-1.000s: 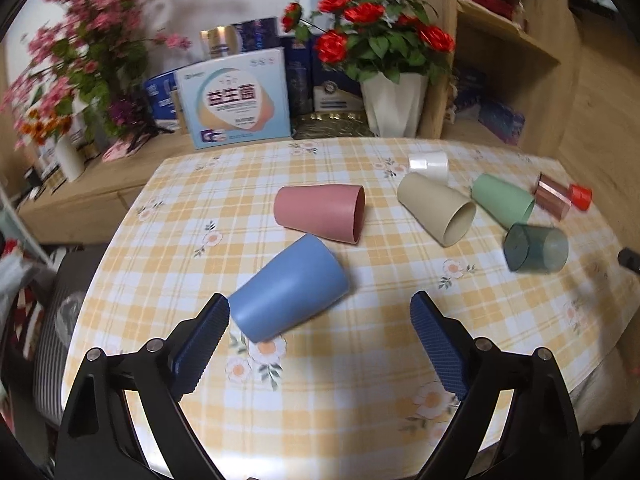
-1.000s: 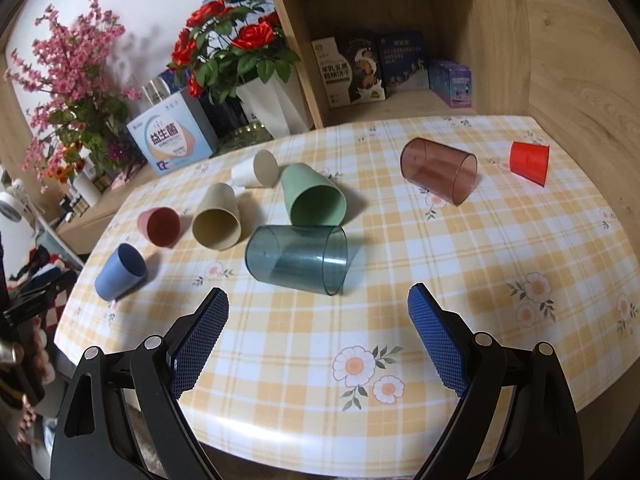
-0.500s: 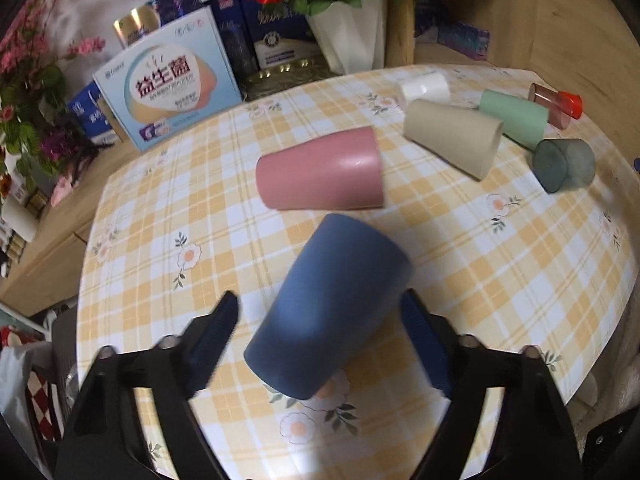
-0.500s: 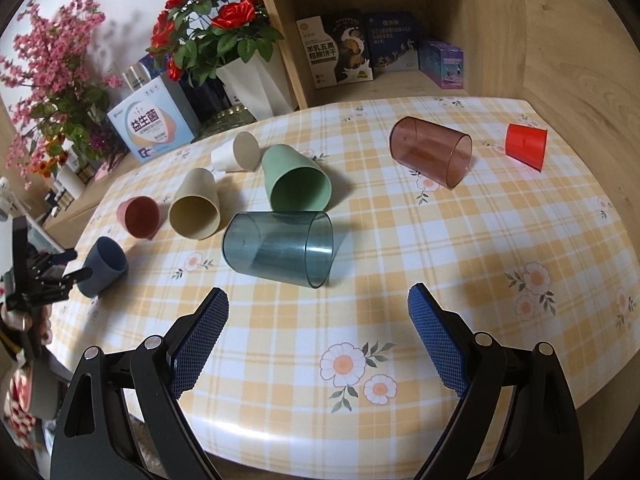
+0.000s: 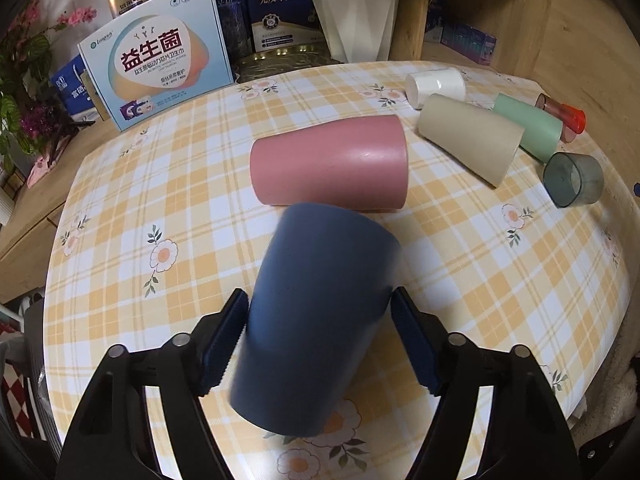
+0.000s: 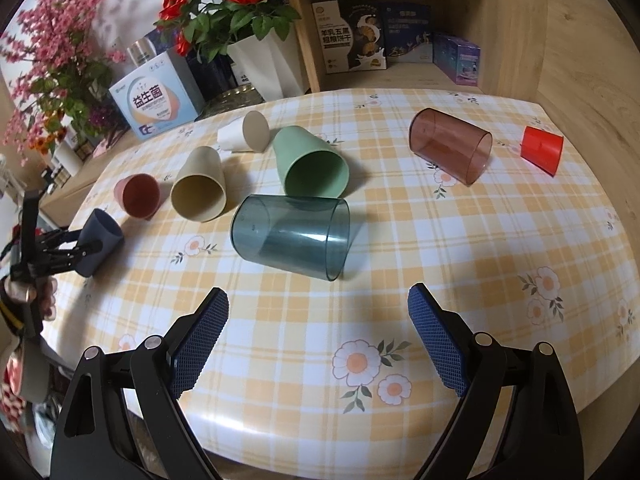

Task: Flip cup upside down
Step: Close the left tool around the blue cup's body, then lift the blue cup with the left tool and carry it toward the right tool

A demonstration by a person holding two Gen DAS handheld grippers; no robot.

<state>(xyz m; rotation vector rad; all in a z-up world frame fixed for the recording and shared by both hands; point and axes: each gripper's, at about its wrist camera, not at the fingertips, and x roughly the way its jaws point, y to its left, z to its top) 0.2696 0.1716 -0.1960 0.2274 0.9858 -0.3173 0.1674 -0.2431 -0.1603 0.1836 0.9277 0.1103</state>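
A blue cup (image 5: 316, 316) lies on its side on the checked tablecloth (image 5: 160, 200). It sits between the fingers of my left gripper (image 5: 318, 340), with the pads at its two sides; it looks blurred. The same cup shows in the right wrist view (image 6: 98, 242) at the far left with the left gripper (image 6: 86, 246) around it. My right gripper (image 6: 318, 344) is open and empty above the table's front, a little short of a clear teal cup (image 6: 292, 236) lying on its side.
Other cups lie on their sides: pink (image 5: 330, 166), beige (image 5: 470, 140), green (image 5: 528, 132), white (image 5: 436, 84), clear brown (image 6: 450, 150) and red (image 6: 542, 150). A box (image 5: 158, 68), a vase with roses (image 5: 354, 20) and shelves stand behind the table.
My left gripper has moved forward over the blue cup and narrowed around it. My right gripper has drifted slightly and stays open.
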